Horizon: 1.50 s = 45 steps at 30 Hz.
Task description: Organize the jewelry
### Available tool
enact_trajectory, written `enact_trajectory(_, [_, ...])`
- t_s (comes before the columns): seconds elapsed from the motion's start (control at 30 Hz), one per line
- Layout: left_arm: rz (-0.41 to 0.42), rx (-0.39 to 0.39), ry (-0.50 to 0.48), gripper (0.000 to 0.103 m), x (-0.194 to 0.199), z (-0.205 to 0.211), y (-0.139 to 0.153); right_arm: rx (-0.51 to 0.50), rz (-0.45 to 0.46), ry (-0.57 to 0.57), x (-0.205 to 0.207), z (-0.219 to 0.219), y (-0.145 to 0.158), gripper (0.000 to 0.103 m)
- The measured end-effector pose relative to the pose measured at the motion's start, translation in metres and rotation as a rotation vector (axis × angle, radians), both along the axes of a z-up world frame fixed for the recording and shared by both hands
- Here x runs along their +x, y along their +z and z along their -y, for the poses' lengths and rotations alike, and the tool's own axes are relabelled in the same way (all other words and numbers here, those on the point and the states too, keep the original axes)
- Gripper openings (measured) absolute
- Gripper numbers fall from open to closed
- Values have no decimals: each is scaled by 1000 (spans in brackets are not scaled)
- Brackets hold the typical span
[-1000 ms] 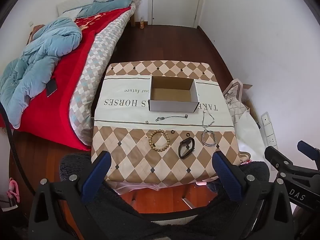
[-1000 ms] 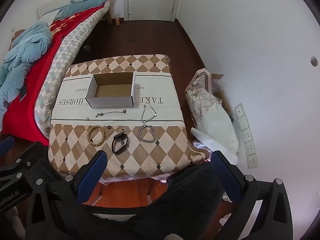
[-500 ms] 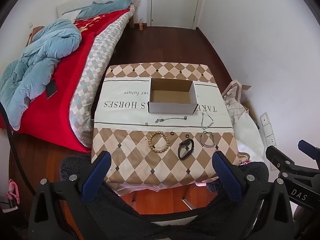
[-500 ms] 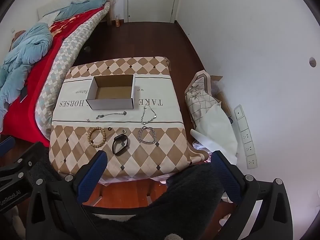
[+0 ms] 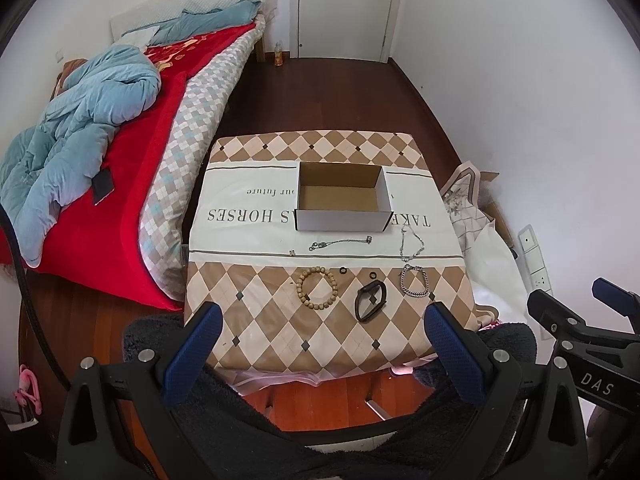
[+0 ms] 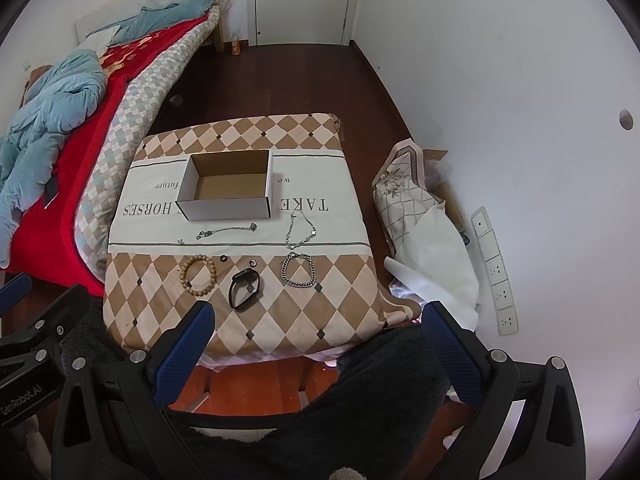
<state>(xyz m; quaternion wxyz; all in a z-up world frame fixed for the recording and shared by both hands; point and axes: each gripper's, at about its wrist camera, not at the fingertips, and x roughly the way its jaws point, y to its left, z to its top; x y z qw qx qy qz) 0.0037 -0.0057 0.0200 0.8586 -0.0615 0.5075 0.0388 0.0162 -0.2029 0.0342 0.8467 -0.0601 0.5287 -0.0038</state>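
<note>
Both tools are hanging high above the table (image 5: 248,320), well apart from everything on it. The left gripper (image 5: 320,344) is sitting at the bottom of its frame with its blue pads spread wide and nothing between them; the right gripper (image 6: 320,344) is showing the same in its own view, wide apart and empty.

Judging by the layout, the sorting is not yet starting. The cardboard box (image 5: 342,197) is standing open at the centre of the left view, on the white printed band of the cloth, and its floor is looking bare. All the jewelry is lying outside it, lower in the frame. A thin silver chain (image 5: 340,242) is stretching just below the box, with a looped silver necklace (image 5: 412,242) to its right. Lower still, on the checked part, a wooden bead bracelet (image 5: 317,287), a black band (image 5: 370,301) and a chunky silver chain bracelet (image 5: 414,281) are lying in a row, near each other but not touching. Two small dark rings (image 5: 343,270) are resting between the beads and the band; a tiny clasp-like piece left of the thin chain is too small to name.

So every piece is waiting to go into the box.
</note>
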Motion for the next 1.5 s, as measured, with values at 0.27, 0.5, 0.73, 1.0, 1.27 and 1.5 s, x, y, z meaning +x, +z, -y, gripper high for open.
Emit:
enact_trajectory(0.27, [15,2,1,103,-4,-3,0,5,5,7,0,0,3,103])
enact_trajectory(0.5, [20,4,1,103,-4,-4,2,6,7,8,0,0,5,103])
enact_trajectory(0.73, [20,7,-1,103,-2,-3,3,7,10,8,-1,0,6,103])
enact_trajectory(1.0, [25,8,-2,103,-2,-1,5,8,11,9,-1,0,6,103])
enact_trajectory(1.27, [28,8,-3,103,-2,-2,6,8,11,9,-2,0,7,103])
enact_trajectory(1.5, [31,9,-3,103,-3,-2,8,9,16,10,-2,0,8,103])
